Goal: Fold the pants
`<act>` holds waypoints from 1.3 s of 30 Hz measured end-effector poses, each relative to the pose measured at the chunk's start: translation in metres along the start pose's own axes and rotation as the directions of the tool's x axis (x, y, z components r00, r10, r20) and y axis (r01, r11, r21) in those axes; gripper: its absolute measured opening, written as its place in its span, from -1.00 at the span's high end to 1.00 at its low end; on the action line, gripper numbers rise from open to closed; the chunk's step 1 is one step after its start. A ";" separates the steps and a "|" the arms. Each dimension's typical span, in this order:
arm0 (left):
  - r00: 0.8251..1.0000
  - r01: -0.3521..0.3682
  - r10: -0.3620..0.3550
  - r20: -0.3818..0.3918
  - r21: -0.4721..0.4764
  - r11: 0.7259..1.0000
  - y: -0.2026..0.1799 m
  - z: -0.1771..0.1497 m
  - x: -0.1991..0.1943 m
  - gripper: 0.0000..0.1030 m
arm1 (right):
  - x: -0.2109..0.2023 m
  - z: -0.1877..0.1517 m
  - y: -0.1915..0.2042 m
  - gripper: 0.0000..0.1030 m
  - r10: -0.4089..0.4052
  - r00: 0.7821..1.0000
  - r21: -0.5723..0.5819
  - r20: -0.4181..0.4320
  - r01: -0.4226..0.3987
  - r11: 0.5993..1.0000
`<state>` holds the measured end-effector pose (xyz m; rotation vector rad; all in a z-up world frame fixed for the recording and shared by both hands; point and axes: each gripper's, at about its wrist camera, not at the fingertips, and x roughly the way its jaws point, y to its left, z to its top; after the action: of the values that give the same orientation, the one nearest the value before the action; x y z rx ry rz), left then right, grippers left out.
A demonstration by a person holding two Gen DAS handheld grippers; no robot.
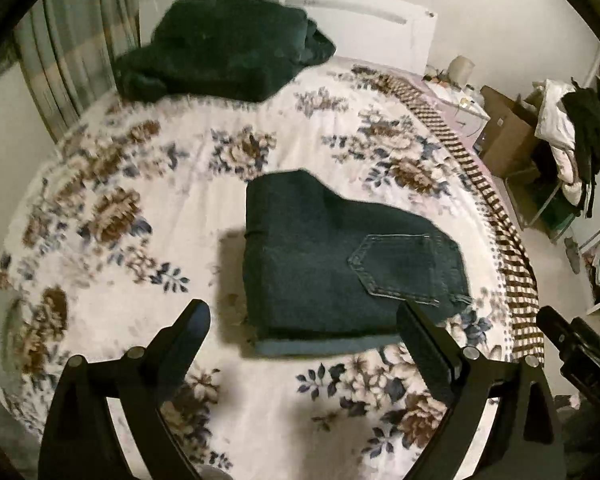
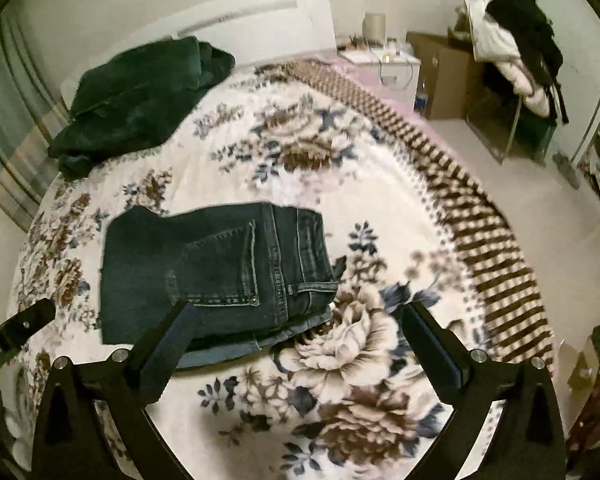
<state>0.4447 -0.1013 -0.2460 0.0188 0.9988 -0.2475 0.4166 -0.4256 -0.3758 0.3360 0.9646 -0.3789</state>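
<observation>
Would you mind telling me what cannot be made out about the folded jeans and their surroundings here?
- Folded jeans: lower layers are hidden under the top fold in both views.
- Dark garment pile by the headboard: too dark and blurred to identify.
- Nightstand items: too small in either view.
- Right gripper: cut off by the left view's edge.

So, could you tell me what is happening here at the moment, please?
A person with a handheld gripper in each hand is folding pants on a bed. The jeans lie folded into a compact stack on the floral bedspread. The left gripper and right gripper both hover open just above the bed, holding nothing. A dark green garment sits near the headboard.
</observation>
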 end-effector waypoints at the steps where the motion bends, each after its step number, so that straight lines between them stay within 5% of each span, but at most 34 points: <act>1: 1.000 -0.008 0.008 0.010 0.002 1.000 -0.002 -0.002 -0.011 -0.85 | -0.016 0.000 -0.003 -1.00 0.002 1.000 -0.007 0.011 -0.002 1.000; 21: 0.961 -0.085 0.090 0.262 -0.027 0.996 -0.049 -0.086 -0.304 -0.85 | -0.382 -0.050 -0.030 -1.00 0.109 0.963 -0.194 0.246 -0.061 0.979; 29: 0.954 -0.086 0.085 0.286 -0.010 0.996 -0.052 -0.107 -0.354 -0.85 | -0.472 -0.073 -0.036 -1.00 0.110 0.947 -0.178 0.303 -0.058 0.982; 39: 0.960 -0.085 0.087 0.266 -0.019 0.996 -0.049 -0.127 -0.377 -0.85 | -0.519 -0.090 -0.034 -1.00 0.108 0.940 -0.179 0.324 -0.051 0.983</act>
<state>0.1343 -0.0583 0.0038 0.0210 0.7283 -0.1616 0.0687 -0.3325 0.0099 0.1490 0.6431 -0.2668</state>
